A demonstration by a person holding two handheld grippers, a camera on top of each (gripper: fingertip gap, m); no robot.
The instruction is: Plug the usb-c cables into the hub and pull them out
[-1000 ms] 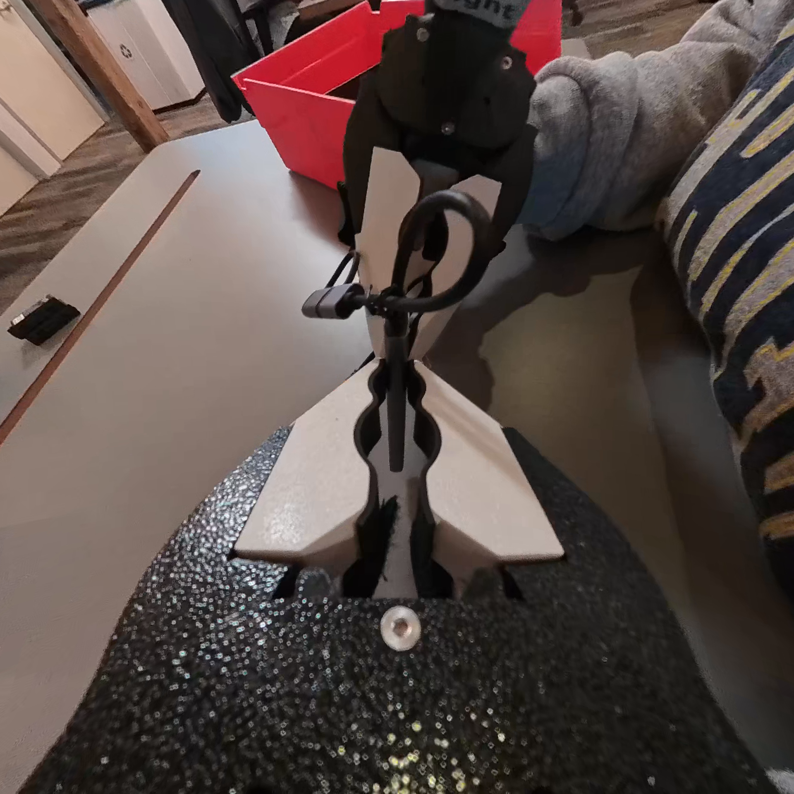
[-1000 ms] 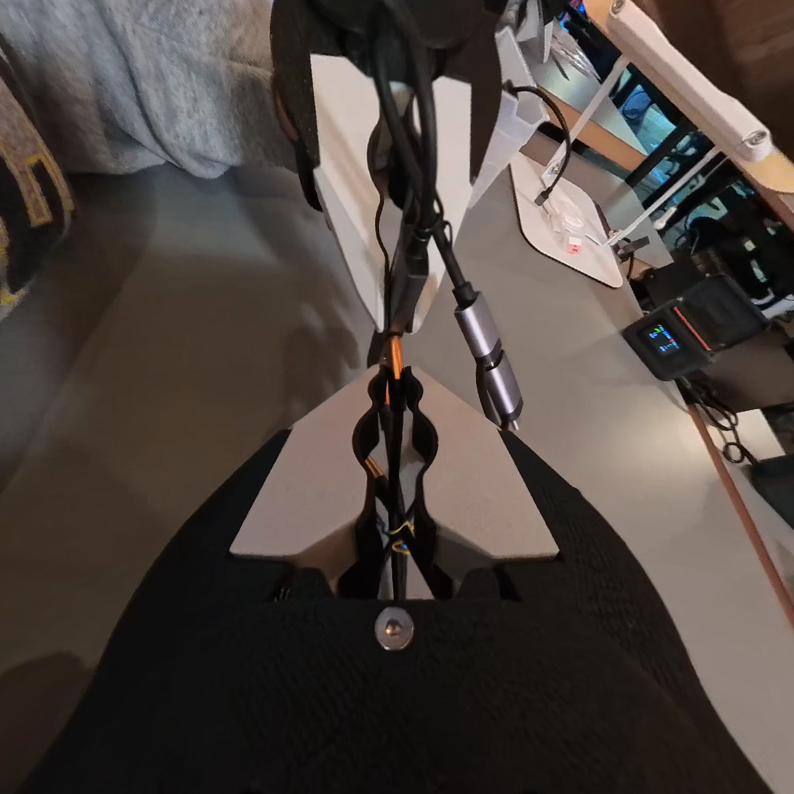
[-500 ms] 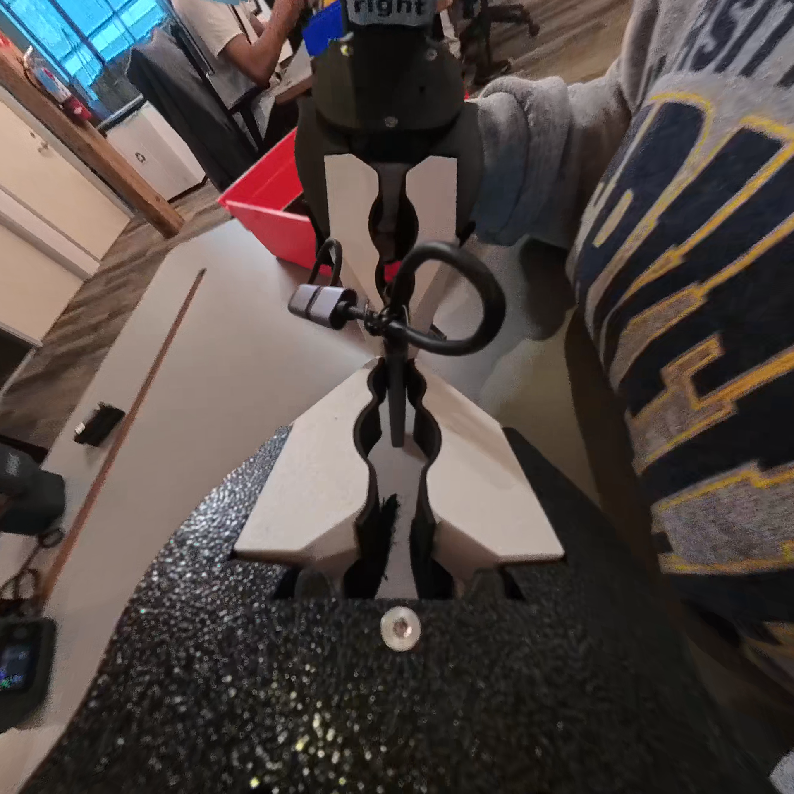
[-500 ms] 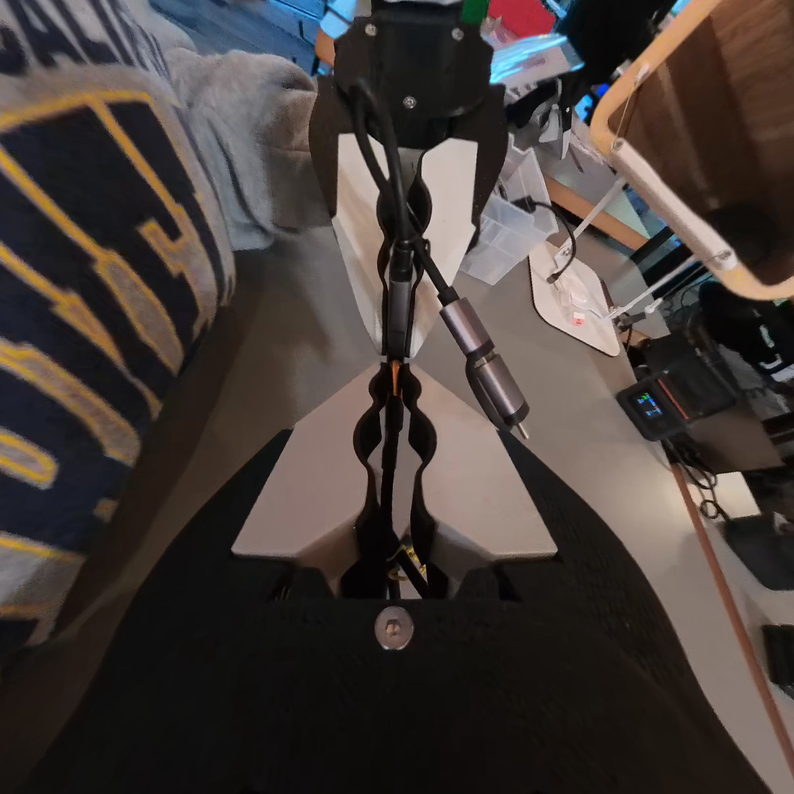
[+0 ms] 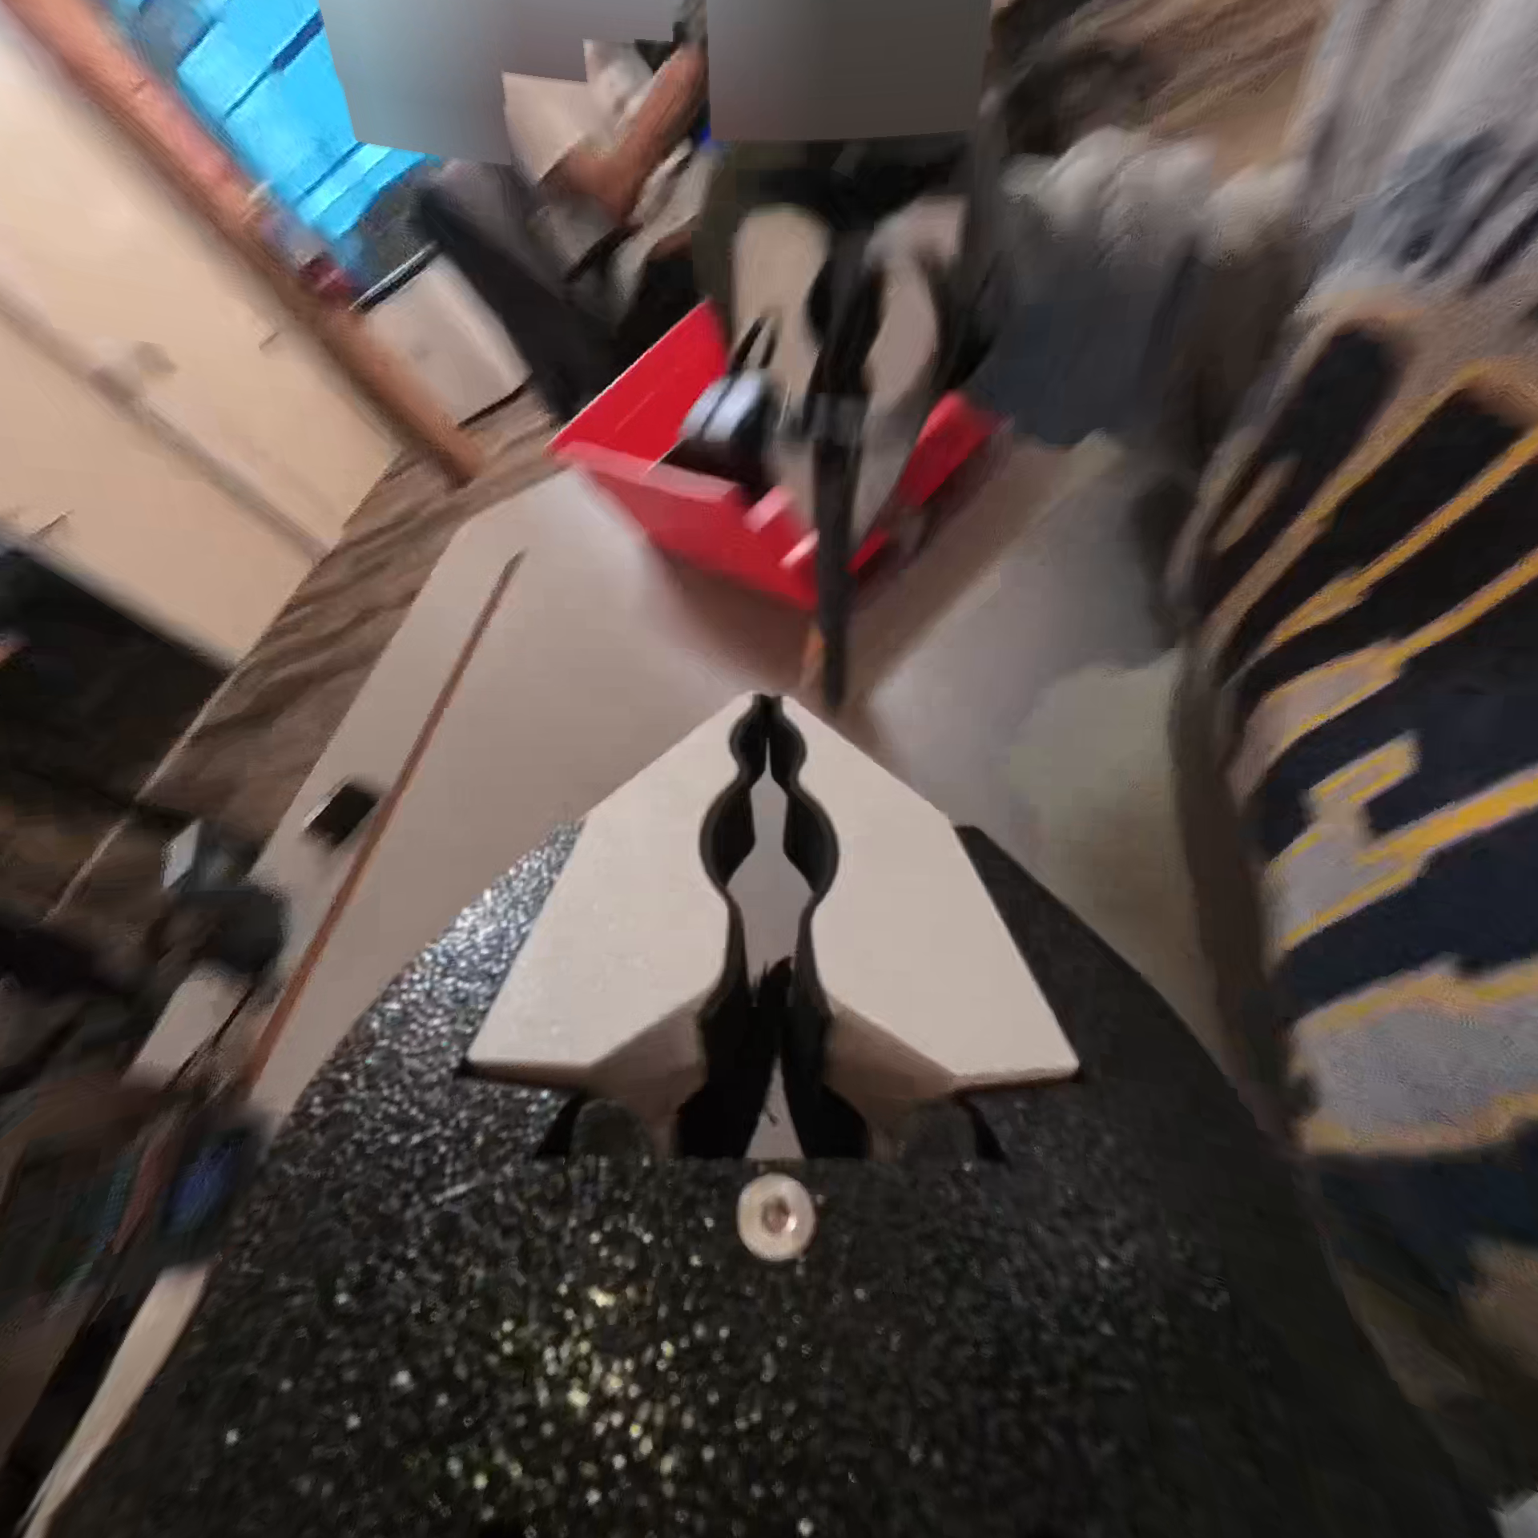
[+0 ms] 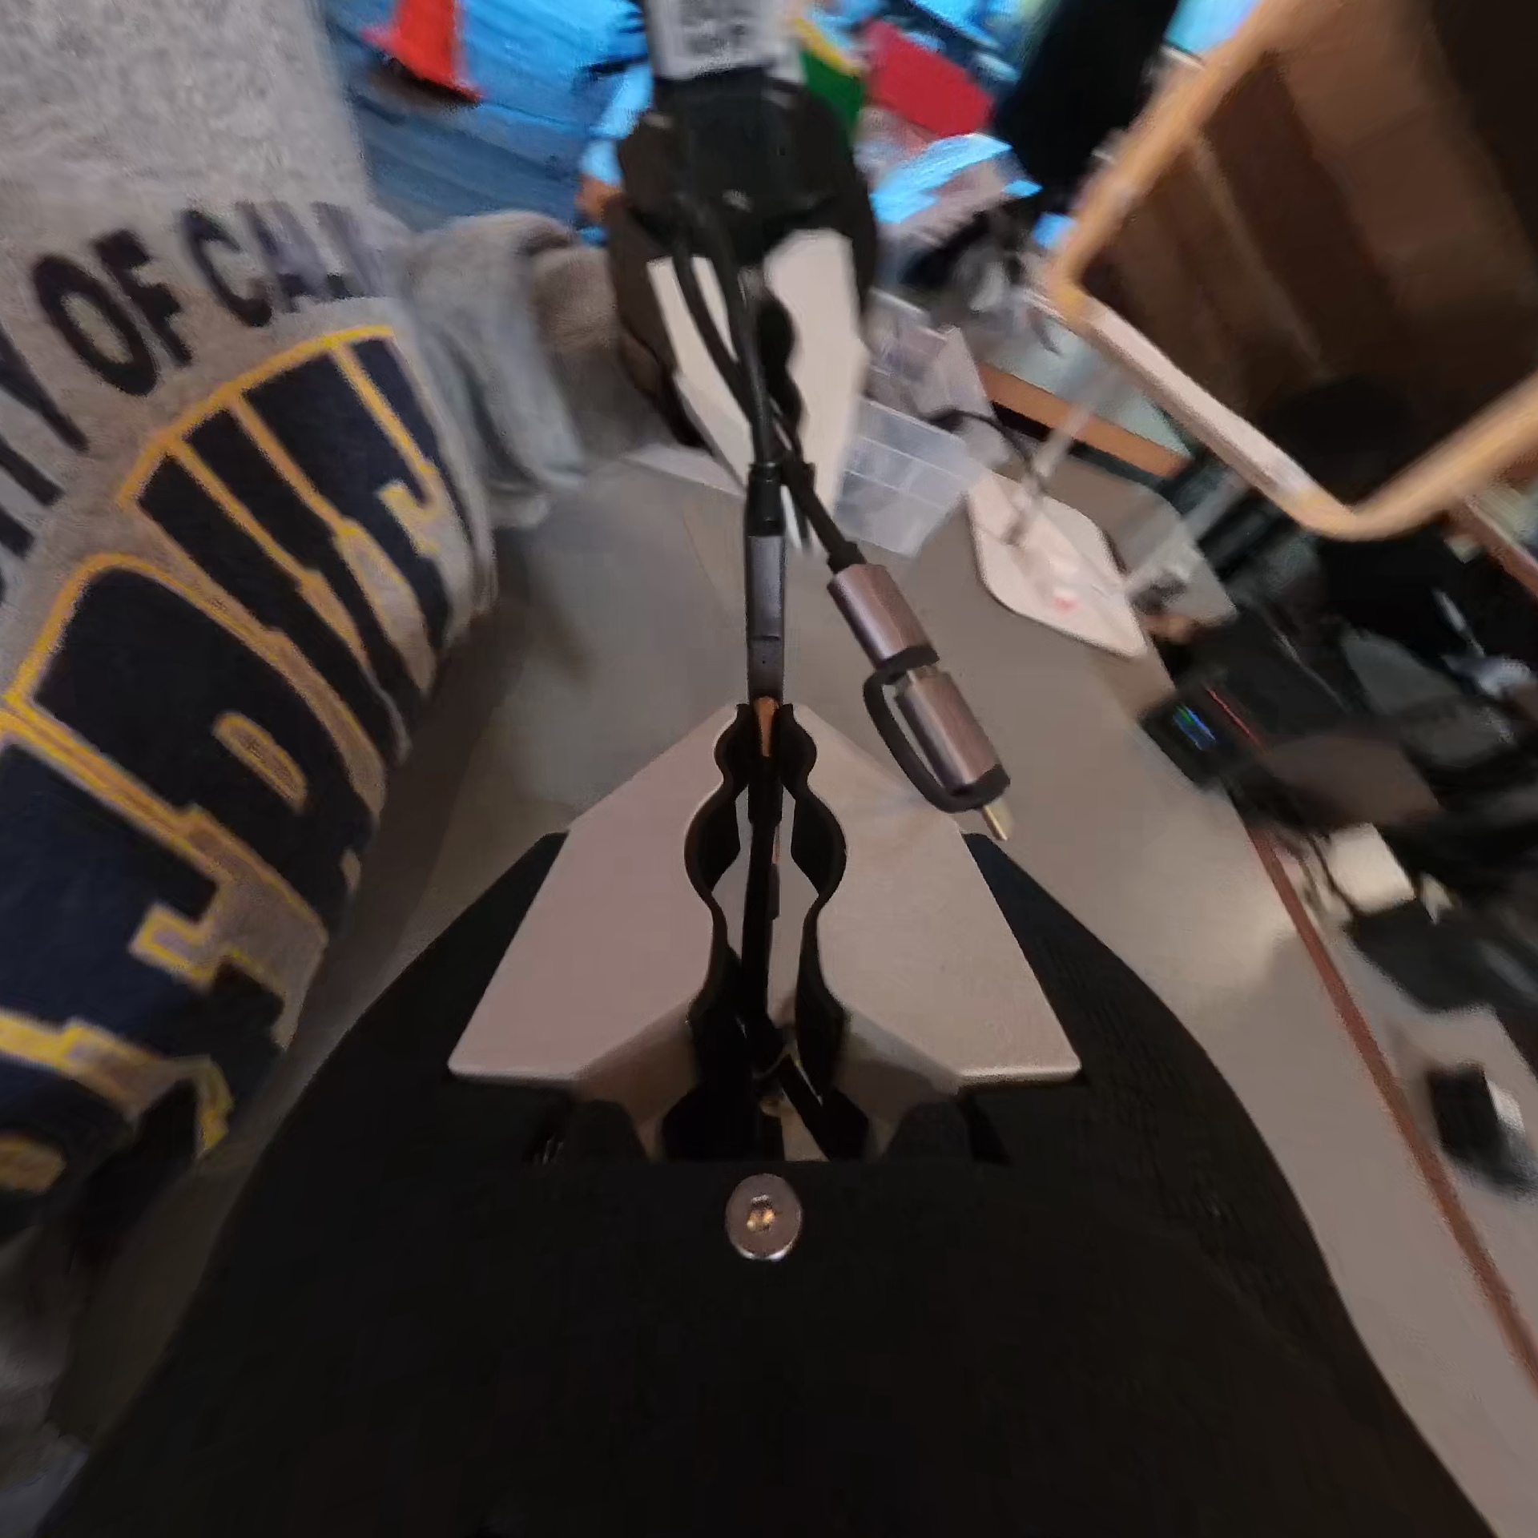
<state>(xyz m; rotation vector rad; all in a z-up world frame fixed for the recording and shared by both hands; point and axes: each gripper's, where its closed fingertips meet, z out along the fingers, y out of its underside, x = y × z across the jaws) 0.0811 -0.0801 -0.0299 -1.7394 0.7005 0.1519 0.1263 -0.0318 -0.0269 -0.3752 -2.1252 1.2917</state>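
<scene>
My right gripper (image 6: 764, 716) is shut on a thin black hub (image 6: 761, 874) with an orange end at the fingertips. A grey usb-c plug (image 6: 766, 599) sits against that end; I cannot tell if it is seated. Its black cable (image 6: 749, 391) runs up past my left gripper (image 6: 770, 441). A second grey plug with an adapter (image 6: 924, 691) dangles to the right. In the blurred left wrist view my left gripper (image 5: 766, 707) is shut with nothing between its fingers. The black cable (image 5: 836, 541) passes just right of its tips, toward the right gripper (image 5: 832, 391).
A person's grey sweatshirt (image 6: 208, 582) fills the near side, also in the left wrist view (image 5: 1373, 666). A red bin (image 5: 691, 499) stands on the grey table (image 5: 541, 666). A clear plastic box (image 6: 899, 466), a white pad (image 6: 1057, 574) and a small screen device (image 6: 1198, 732) lie farther off.
The black cable end that was clamped in my left gripper is out of its fingers and now beside its tips. The grippers have drawn apart, and both views have swung and blurred.
</scene>
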